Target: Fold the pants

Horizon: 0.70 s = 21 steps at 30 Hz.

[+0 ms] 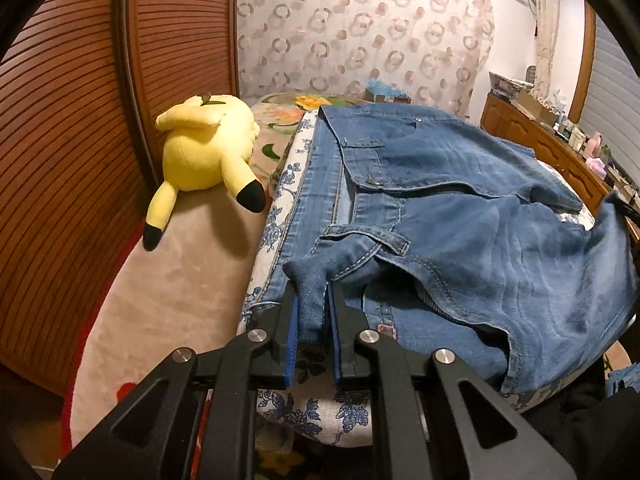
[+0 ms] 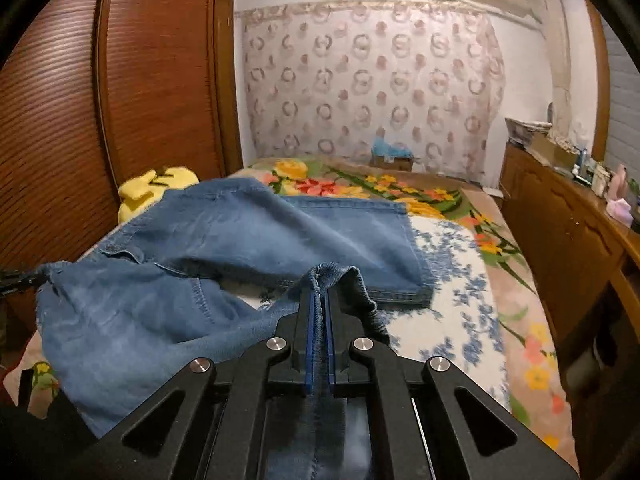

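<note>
So the blue jeans (image 1: 460,208) lie on a pad with blue flowers (image 1: 280,216), which sits on top of the bed (image 2: 440,196). The fold is only getting started. The left gripper (image 1: 311,312) is pinched tight on a bunched bit of denim near the waistband, close to a belt loop, at the near edge of the pad. The right gripper (image 2: 319,312) is squeezed almost all the way closed on a thin edge of the jeans (image 2: 224,232), and the cloth there is pulled up off the pad, with a strip of denim hanging down between the two blue pads. One leg lies flat across the pad, with its hem neat and straight, and the other part of the jeans is loose and wrinkly and partly in the air. So both claws have their hold, and that part looks done. What is left, I think, is the real folding: laying one leg over the other, smoothing it, and then folding the long shape in half. No tidy fold shows yet. A yellow plush toy (image 1: 204,152) lies beside the pad, next to the brown wardrobe door (image 1: 72,128), and is not in the way.
</note>
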Each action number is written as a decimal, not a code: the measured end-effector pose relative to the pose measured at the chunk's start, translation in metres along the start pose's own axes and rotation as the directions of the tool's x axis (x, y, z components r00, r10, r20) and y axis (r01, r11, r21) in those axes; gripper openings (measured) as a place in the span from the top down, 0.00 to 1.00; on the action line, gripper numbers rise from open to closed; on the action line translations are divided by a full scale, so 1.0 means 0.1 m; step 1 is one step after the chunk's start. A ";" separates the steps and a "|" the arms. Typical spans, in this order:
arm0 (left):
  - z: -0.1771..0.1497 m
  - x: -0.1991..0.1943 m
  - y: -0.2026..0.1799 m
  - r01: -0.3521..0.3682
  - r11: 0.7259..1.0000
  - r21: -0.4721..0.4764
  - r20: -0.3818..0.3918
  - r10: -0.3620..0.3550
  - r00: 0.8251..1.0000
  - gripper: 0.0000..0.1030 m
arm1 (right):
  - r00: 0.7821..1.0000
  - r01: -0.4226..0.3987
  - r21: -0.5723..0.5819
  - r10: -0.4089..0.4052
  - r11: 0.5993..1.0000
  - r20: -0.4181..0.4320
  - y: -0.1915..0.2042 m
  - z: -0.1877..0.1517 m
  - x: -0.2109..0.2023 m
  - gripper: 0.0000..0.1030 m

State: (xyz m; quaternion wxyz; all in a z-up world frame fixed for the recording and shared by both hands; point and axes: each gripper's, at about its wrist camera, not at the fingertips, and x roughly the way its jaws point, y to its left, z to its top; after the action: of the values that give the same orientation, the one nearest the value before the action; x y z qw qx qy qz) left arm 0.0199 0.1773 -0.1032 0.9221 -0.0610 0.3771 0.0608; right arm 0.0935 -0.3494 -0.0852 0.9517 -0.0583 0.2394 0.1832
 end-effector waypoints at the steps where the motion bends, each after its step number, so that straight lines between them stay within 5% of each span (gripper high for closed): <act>1: -0.02 0.02 -0.01 -0.002 1.000 0.002 -0.006 0.002 1.000 0.86 | 1.000 -0.003 -0.002 0.003 1.000 -0.029 -0.01 -0.05 0.10 0.96; 7: -0.10 0.12 -0.01 -0.010 1.000 0.007 -0.039 0.010 0.999 0.86 | 0.990 -0.005 0.036 0.010 0.999 -0.141 -0.11 -0.35 0.34 0.89; 11: -0.11 0.12 -0.02 -0.015 1.000 0.006 -0.041 0.015 0.999 0.85 | 0.990 0.015 0.054 -0.007 0.998 -0.144 -0.20 -0.47 0.08 0.56; 21: -0.13 0.18 -0.06 -0.030 1.000 0.006 -0.058 0.030 0.998 0.74 | 0.984 -0.005 0.094 0.022 0.996 -0.177 -0.07 -0.78 -0.66 0.56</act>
State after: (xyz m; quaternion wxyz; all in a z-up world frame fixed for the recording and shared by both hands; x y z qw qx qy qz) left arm 0.0244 0.1708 -0.1249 0.9099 -0.0545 0.4049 0.0718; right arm 0.0083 -0.3927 -0.1220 0.9269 -0.0283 0.3322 0.1722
